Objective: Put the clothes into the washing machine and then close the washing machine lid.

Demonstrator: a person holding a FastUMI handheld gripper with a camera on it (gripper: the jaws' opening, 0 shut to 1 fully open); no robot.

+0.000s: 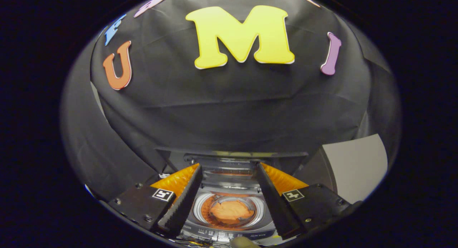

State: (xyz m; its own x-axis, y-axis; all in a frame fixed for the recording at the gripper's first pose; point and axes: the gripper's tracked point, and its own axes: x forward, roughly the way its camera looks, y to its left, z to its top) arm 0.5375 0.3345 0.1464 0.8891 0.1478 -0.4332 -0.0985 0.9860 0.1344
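I see my fingers (229, 169) spread apart and empty above the washing machine (229, 228), orange clothes (230, 210) inside its drum (lid (229, 165) raised).

Legible text: none. Washer (229, 228) panel print was too small; finger (180, 201) tags bore only marker patterns.

Black cloth wall (222, 108) of the booth, creased and draped, forming the backdrop, with a pale grey flat panel (357, 165) standing at its lower right beside a darker grey surface.
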